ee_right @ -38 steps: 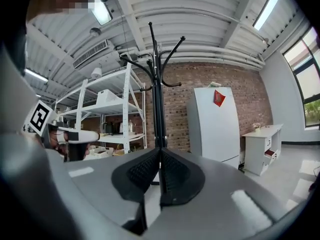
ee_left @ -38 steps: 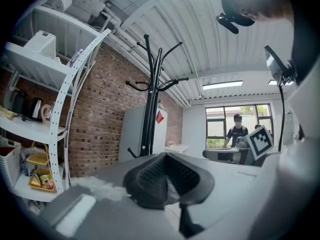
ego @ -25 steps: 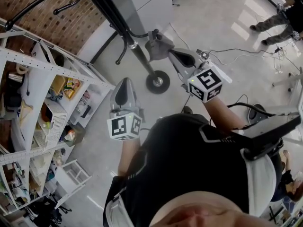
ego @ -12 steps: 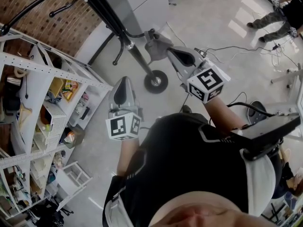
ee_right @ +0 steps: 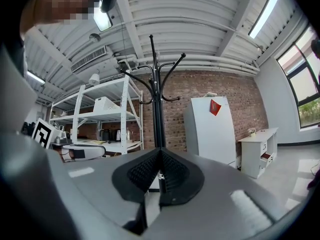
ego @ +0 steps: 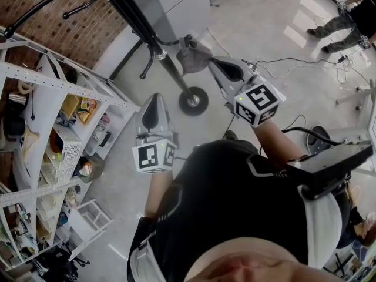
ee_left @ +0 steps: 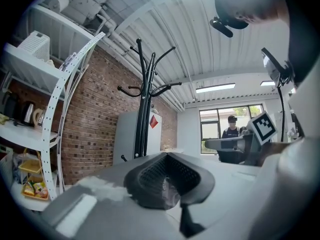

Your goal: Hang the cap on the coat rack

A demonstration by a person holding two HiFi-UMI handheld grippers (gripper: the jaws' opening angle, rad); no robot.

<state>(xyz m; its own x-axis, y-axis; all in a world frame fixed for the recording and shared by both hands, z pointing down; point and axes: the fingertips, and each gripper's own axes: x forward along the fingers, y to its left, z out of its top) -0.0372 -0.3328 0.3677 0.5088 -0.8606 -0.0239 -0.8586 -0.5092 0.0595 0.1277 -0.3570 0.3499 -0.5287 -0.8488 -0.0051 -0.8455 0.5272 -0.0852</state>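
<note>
Shelving [ego: 59, 87] flanks coat rack [ego: 141, 22]; right claw [ego: 207, 62] grips cap [ego: 188, 57].

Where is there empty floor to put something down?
The widest bare floor lies beyond the coat rack's round base, between the white cabinet and the cables. A narrower bare strip runs between the shelves and the left tongs. The shelves are crammed, and cables clutter the floor on the right.
</note>
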